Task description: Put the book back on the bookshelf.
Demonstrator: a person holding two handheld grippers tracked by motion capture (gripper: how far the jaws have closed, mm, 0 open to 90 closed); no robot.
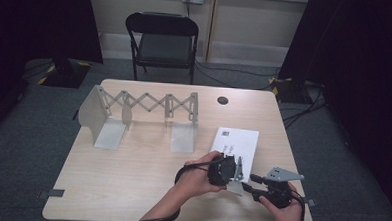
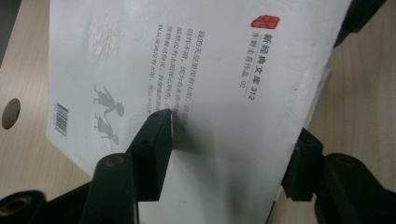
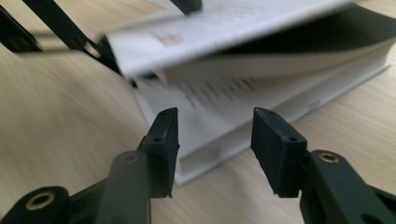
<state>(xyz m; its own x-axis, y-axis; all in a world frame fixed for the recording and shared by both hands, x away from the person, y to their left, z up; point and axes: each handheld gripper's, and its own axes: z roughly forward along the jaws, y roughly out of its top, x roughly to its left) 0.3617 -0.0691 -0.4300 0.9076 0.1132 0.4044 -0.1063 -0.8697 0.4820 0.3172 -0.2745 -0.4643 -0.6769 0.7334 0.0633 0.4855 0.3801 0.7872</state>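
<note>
Bookends [image 1: 142, 119] of pale metal, joined by an expanding lattice, stand on the far left half of the table [image 1: 130, 187] in the high view. To their right a white book [image 1: 235, 144] lies flat near the table's right front, its long axis running from the person toward the far edge and leaning a little to the right, with a small dark round hole [image 1: 223, 100] in the tabletop beyond it.

At the book's near end the left hand [image 1: 201, 178] holds the left gripper [image 1: 236, 167], and just right of it the right hand [image 1: 287, 214] holds the right gripper [image 1: 253, 182], which points left toward the book's near corner.

The left gripper view adds what the high view cannot: printed columns of characters, a red seal, a barcode and small grey figures on the book's cover [image 2: 201, 84]. One jaw lies on top of that cover and the other sits at its edge, spread wide apart and clamping nothing I can make out.

The right gripper view shows the cover [image 3: 224, 32] lifted off the page block [image 3: 280, 88], which rests on the wood. Its own jaws stand parted and empty, just short of the book's corner.
</note>
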